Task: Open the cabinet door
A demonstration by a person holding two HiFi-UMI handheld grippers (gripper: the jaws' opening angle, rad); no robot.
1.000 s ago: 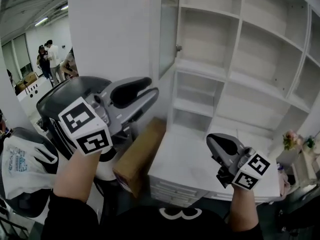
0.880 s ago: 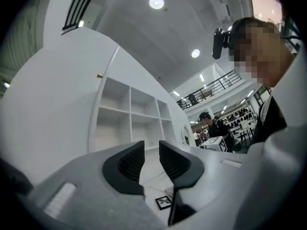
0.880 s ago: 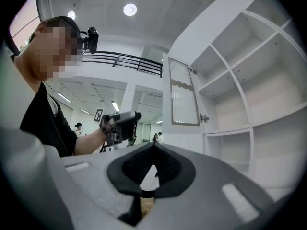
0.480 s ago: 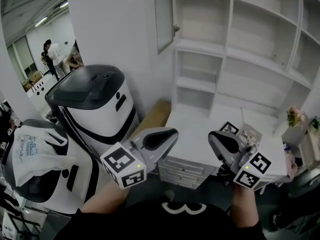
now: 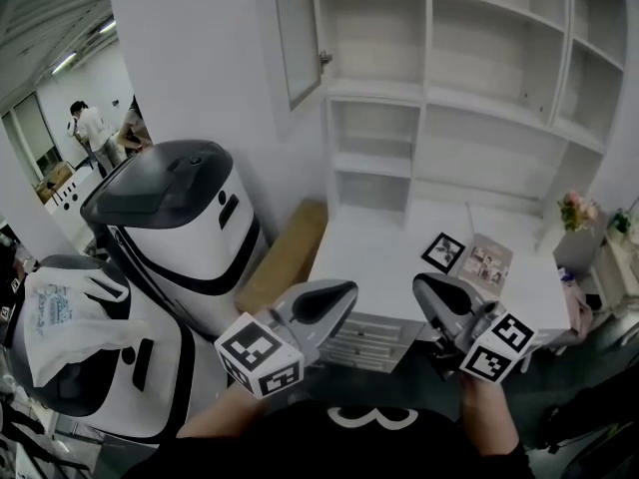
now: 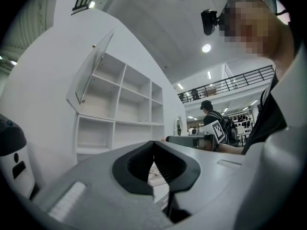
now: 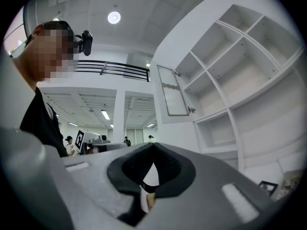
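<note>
The glass-fronted cabinet door (image 5: 297, 33) stands swung open at the top of the white shelving unit (image 5: 479, 58), its small knob (image 5: 325, 58) on the free edge. It also shows in the left gripper view as the door (image 6: 93, 68) and in the right gripper view as the door (image 7: 172, 92). My left gripper (image 5: 337, 295) is low and far below the door, its jaws closing the last bit, tips together (image 6: 153, 142) on nothing. My right gripper (image 5: 427, 289) hangs beside it, shut and empty (image 7: 153, 144).
A white desk (image 5: 379, 257) with drawers (image 5: 364, 342) carries a marker card (image 5: 443, 250) and a booklet (image 5: 484, 260). Two white and black machines (image 5: 185, 218) and a cardboard box (image 5: 285, 257) stand to the left. Flowers (image 5: 572, 210) sit right; people (image 5: 90, 133) stand far left.
My left gripper dropped from up near the door to low in front of me and its jaws went from open to shut. The right gripper sank a little.
</note>
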